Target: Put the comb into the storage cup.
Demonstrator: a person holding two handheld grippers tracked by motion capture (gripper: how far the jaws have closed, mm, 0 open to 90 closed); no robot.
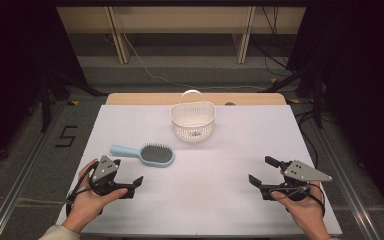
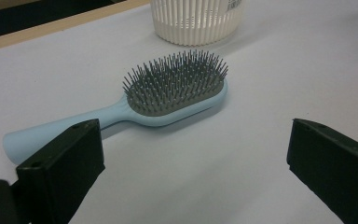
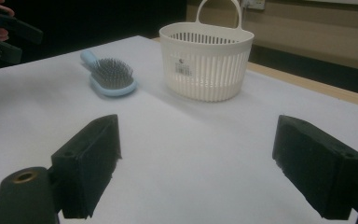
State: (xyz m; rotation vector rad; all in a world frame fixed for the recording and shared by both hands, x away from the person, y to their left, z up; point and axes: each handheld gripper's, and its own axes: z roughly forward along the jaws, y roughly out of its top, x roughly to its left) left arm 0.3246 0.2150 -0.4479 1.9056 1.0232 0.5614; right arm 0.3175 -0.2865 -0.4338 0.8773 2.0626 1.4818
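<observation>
A light blue hairbrush (image 1: 145, 153) with grey bristles lies flat on the white table, handle to the left. Behind it stands a white slotted basket (image 1: 193, 120) with a loop handle. My left gripper (image 1: 132, 184) rests near the front left, just short of the hairbrush (image 2: 168, 95), jaws wide apart with nothing between them. My right gripper (image 1: 263, 172) sits at the front right, also open and empty. Its view shows the basket (image 3: 206, 60) ahead and the hairbrush (image 3: 109, 77) to the left of it.
The white table cover (image 1: 220, 150) ends at a wooden strip (image 1: 145, 98) along the far edge. Beyond lie a grey floor, cables and table legs. A floor mark "5" (image 1: 66, 136) is at the left.
</observation>
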